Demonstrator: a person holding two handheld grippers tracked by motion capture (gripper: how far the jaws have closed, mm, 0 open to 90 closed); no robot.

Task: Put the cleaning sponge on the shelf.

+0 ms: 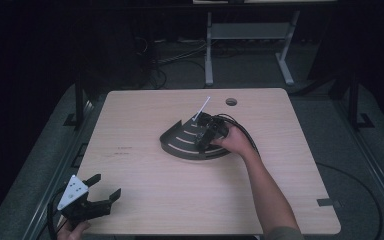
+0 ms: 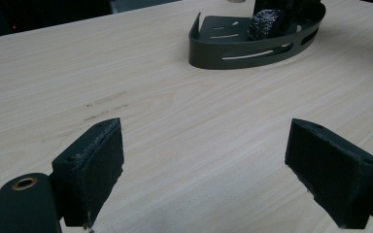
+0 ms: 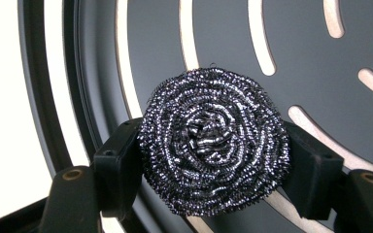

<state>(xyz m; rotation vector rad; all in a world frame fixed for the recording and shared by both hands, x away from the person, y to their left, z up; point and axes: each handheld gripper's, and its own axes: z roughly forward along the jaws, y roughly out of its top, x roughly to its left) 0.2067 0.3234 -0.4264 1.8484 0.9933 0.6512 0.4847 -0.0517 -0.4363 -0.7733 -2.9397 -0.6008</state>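
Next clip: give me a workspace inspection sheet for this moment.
Surface: light wood table, faint marks left of centre.
Job's things: steel wool scourer over dark slotted tray.
Clutter: nothing seen.
Grippers: right gripper shut on scourer; left gripper open at the near left corner.
Cables: black cable from the right gripper; more on the floor.
Surroundings: dark room, grey desk frame behind.

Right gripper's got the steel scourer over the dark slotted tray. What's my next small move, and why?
Probably lower a little, then open the right gripper. It is shut on the steel scourer, held directly over the slotted floor of the tray, so a short release should land it inside. The left gripper sits open near the table edge.
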